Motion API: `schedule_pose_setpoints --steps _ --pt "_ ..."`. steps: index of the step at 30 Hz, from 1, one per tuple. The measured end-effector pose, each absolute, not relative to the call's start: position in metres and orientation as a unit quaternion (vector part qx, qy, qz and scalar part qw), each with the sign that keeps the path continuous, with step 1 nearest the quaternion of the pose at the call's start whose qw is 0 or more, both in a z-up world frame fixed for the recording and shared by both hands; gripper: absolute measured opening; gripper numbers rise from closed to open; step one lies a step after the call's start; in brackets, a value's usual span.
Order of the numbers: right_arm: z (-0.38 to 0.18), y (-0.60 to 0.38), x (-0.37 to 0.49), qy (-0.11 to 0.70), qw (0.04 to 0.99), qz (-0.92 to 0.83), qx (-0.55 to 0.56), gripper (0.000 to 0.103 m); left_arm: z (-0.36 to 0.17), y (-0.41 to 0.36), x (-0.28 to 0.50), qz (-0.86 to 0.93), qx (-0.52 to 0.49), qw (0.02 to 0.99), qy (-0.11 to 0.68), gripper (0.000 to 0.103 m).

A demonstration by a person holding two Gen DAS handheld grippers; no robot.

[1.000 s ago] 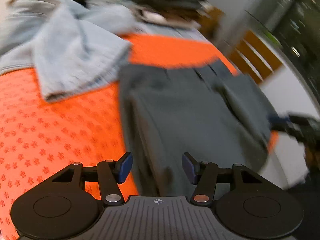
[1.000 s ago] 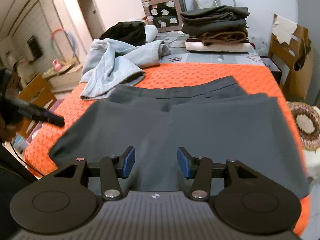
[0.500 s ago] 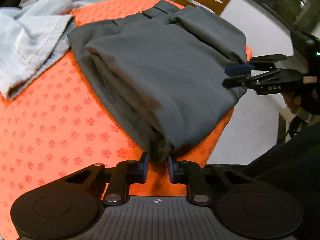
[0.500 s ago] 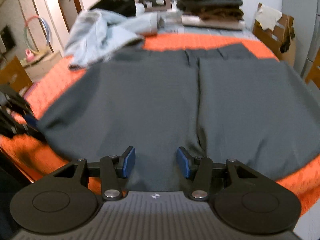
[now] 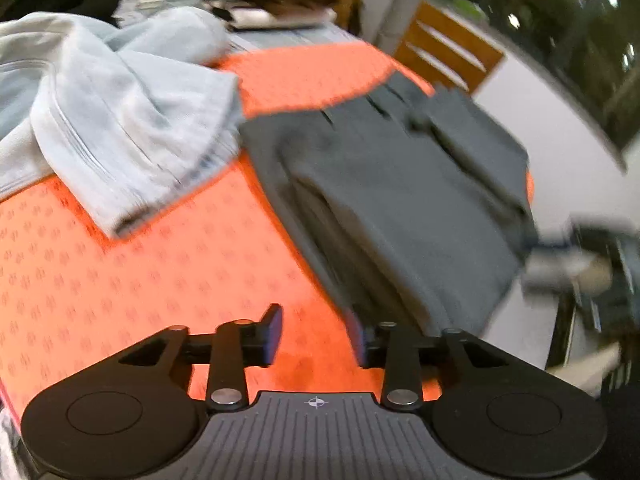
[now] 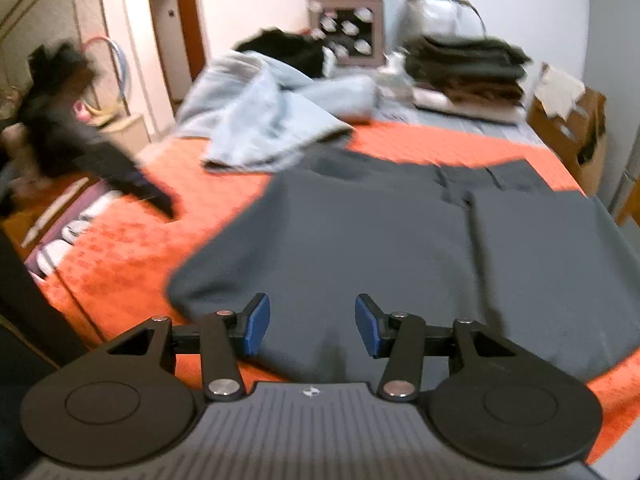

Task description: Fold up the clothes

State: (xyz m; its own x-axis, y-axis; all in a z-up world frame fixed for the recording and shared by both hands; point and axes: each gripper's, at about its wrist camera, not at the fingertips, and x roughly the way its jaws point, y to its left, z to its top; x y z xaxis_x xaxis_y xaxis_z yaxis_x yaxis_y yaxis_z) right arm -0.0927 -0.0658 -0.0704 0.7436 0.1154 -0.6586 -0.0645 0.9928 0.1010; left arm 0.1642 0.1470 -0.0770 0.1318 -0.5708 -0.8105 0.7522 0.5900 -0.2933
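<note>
Lying folded on the orange cloth [image 6: 120, 280] of the worktop, the grey trousers [image 6: 400, 248] take up its right half, their waistband toward the far side; the right gripper [image 6: 312, 320] hangs just over their near edge with its blue pads well apart and nothing between them; the left gripper [image 5: 314, 334] is likewise spread wide and empty, poised over bare orange cloth [image 5: 120, 280] just beside the trousers' [image 5: 400, 200] near corner, its right pad close to the fabric, though blur hides whether it touches. The left view shows the trousers side-on, so their stacked layers and folded edge can be seen, and beyond them the worktop's drop-off, a wooden chair [image 5: 448, 52] and a blurred shape at far right that is probably the right gripper; the right view gives the flat top face instead, with the seam down the middle, and shows the left gripper [image 6: 132, 184] as a dark smear over the cloth at left. Both views catch the pale blue jeans [image 6: 272, 128] crumpled behind the trousers, touching their far left corner; only the right view clearly shows the stack of folded clothes [image 6: 464, 68] at the back, a cardboard box [image 6: 572, 128] to its right and a black garment [image 6: 288, 48] behind the jeans.
</note>
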Motion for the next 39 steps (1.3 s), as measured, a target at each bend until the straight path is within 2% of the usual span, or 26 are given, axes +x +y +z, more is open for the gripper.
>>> schedule_pose_setpoints --steps 6,12,19,23,27,29,31,33,35,36,39 --pt "-0.077 -0.003 -0.084 0.346 0.937 0.05 0.005 0.062 -0.084 0.124 0.228 -0.446 0.046 0.746 0.493 0.052" --pt "-0.092 0.042 -0.075 0.347 0.937 0.036 -0.032 0.068 -0.106 0.096 0.273 -0.442 0.004 0.732 0.518 0.052" --pt "-0.116 0.069 -0.059 0.378 0.923 0.01 -0.067 0.068 -0.126 0.076 0.291 -0.432 -0.021 0.728 0.532 0.051" --pt "-0.126 0.07 -0.055 0.388 0.918 -0.004 -0.081 0.051 -0.133 0.071 0.296 -0.425 -0.041 0.728 0.536 0.046" --pt "-0.133 0.071 -0.056 0.39 0.917 -0.012 -0.086 0.049 -0.133 0.068 0.293 -0.426 -0.028 0.739 0.521 0.042" --pt "-0.134 0.071 -0.057 0.386 0.918 -0.014 -0.087 0.048 -0.134 0.069 0.292 -0.424 -0.02 0.745 0.516 0.032" --pt "-0.134 0.07 -0.057 0.383 0.92 -0.013 -0.086 0.042 -0.135 0.072 0.292 -0.422 -0.021 0.747 0.513 0.03" --pt "-0.132 0.066 -0.057 0.381 0.922 -0.012 -0.075 0.023 -0.136 0.074 0.291 -0.421 -0.024 0.75 0.51 0.029" --pt "-0.126 0.059 -0.058 0.375 0.926 -0.018 -0.048 0.018 -0.136 0.072 0.289 -0.422 -0.018 0.753 0.505 0.023" --pt "-0.122 0.055 -0.059 0.37 0.928 -0.02 -0.036 0.014 -0.135 0.071 0.287 -0.422 -0.015 0.754 0.503 0.023" --pt "-0.105 0.048 -0.064 0.35 0.936 -0.03 -0.012 0.013 -0.134 0.072 0.289 -0.418 -0.034 0.753 0.507 0.024"
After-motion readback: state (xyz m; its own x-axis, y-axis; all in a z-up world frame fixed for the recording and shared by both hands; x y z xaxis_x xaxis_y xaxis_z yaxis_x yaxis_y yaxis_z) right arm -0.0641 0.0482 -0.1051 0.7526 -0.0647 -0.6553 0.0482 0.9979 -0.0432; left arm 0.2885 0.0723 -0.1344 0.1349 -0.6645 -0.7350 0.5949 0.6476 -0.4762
